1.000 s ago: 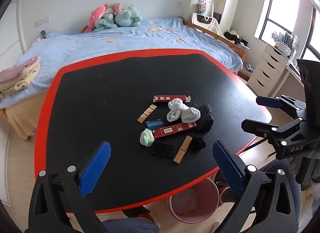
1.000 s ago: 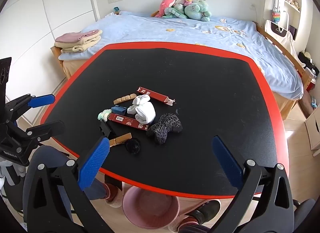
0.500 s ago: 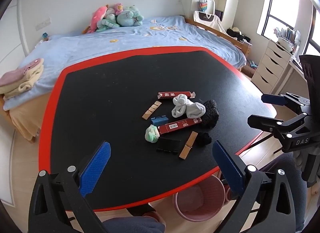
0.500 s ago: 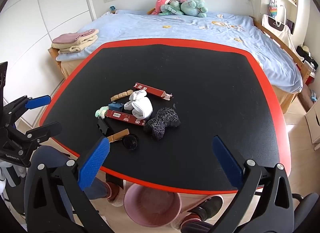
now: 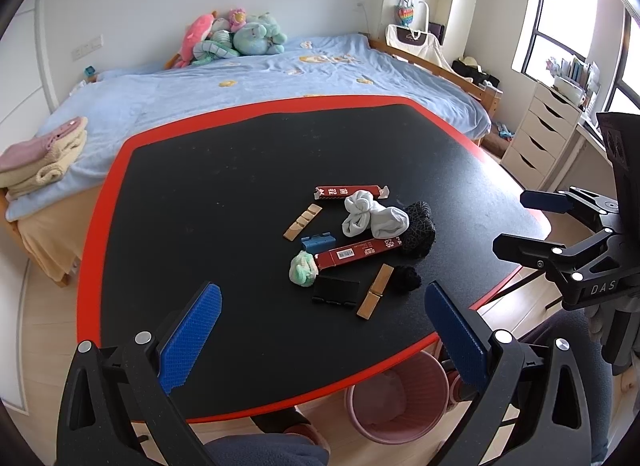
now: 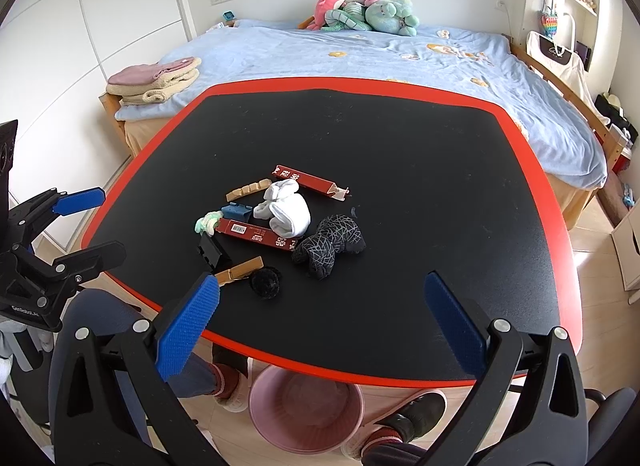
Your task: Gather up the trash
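Observation:
A pile of small items lies on the black, red-edged table [image 5: 200,193] [image 6: 420,153]: two red cartons [image 5: 356,252] [image 6: 308,181], a white sock [image 5: 374,215] [image 6: 286,209], a black patterned sock [image 5: 418,227] [image 6: 330,242], wooden clothespins [image 5: 374,286] [image 6: 240,270], a green wad [image 5: 302,268] [image 6: 206,221], a black pompom [image 6: 264,282]. A pink bin [image 5: 394,402] [image 6: 306,410] stands under the near edge. My left gripper [image 5: 320,338] and right gripper [image 6: 320,330] are open and empty, held above the near edge, apart from the pile.
A blue-covered bed [image 5: 248,81] with plush toys [image 6: 364,5] lies behind the table. Folded towels [image 5: 40,157] sit at its corner. White drawers [image 5: 540,133] stand at right. A person's feet [image 6: 404,422] are beside the bin.
Both grippers have pulled back and risen slightly, so the pile sits a little farther ahead in both views. Both stay open. Nothing on the table has moved.

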{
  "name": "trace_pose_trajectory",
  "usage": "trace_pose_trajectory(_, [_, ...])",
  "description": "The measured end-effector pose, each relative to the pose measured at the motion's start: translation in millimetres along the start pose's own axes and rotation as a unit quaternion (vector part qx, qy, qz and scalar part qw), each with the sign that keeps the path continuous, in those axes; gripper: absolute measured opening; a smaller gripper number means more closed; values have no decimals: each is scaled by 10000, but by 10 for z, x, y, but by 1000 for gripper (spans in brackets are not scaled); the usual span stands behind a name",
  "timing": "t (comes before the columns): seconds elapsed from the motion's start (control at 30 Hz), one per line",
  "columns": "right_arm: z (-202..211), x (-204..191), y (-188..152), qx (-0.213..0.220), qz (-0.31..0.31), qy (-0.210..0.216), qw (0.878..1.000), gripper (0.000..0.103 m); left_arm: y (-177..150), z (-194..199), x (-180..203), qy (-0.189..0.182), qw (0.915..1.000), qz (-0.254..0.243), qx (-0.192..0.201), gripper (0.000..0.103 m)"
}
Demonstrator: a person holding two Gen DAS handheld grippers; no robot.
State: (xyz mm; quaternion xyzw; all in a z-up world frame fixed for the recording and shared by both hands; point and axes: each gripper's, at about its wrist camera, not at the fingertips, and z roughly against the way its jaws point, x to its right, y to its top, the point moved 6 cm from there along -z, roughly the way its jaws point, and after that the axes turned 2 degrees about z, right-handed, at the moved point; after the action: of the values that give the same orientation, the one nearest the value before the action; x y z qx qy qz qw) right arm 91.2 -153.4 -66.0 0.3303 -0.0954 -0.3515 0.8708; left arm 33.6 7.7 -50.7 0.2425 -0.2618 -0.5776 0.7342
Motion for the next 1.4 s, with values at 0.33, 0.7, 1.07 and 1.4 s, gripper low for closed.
trace_pose_trajectory(0.33, [1,-3,1,-3,7,-11,10000,100,11,20,-10,10,10000,9,13,98])
trace_pose_trajectory(0.7, [-19,-11,-17,-48,26,-4,10000,100,38,23,14,-14,10000,-18,-15,98])
trace_pose_trajectory(1.07, [-49,12,-56,-75,-6,-1,10000,100,25,-11,37,-44,10000,-35,-47,98])
trace_pose_trajectory(1.4, [-115,36,-33,-141,-28,30,9999,100,1,-144,45,-102,9997,-138,-201,98])
